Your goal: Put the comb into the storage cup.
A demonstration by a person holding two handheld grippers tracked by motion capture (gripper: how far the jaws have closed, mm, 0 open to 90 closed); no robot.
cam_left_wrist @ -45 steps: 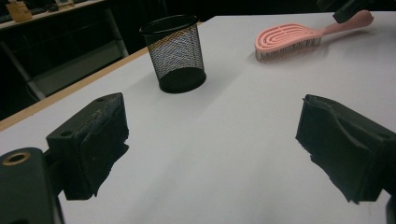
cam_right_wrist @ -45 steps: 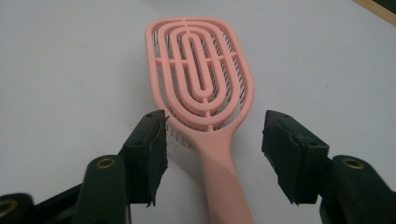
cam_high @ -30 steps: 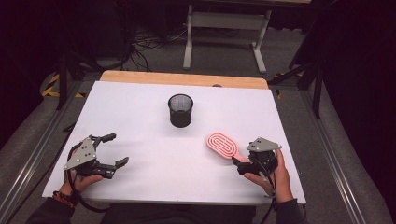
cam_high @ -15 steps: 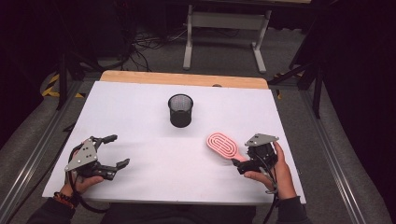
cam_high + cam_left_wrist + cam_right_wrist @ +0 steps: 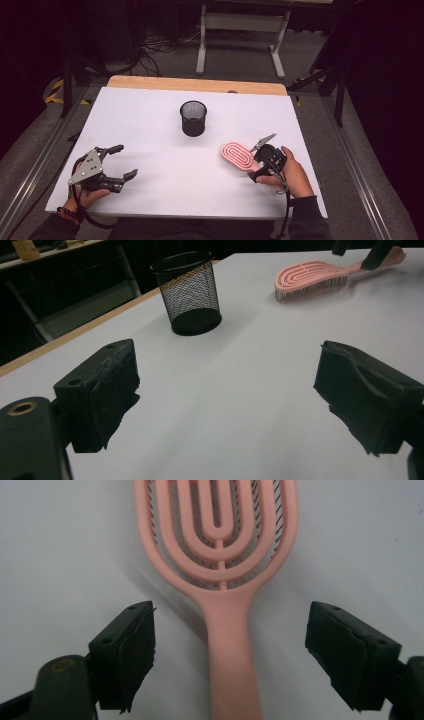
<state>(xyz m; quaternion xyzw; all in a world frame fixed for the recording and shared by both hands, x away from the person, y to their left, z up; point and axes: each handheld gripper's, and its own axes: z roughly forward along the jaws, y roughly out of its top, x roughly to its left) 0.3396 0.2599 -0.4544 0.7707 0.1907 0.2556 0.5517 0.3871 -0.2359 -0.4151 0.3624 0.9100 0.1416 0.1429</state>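
A pink vented hairbrush lies flat on the white table, right of the middle, with its handle toward the person. My right gripper straddles that handle. In the right gripper view the handle runs up between the two pads with a gap on each side. The right gripper is open; its jaws have just been closing a little. My left gripper rests open at the front left, with bare table between its jaws. The brush shows far off in its view.
A black mesh pen cup stands upright at the table's middle, toward the back, also seen as the cup ahead of the left gripper. A wooden strip edges the far side. Beyond it are a white stand and floor cables.
My right hand has slid left toward the brush, so its jaws now stand on either side of the handle. The left hand, brush and cup have not moved.
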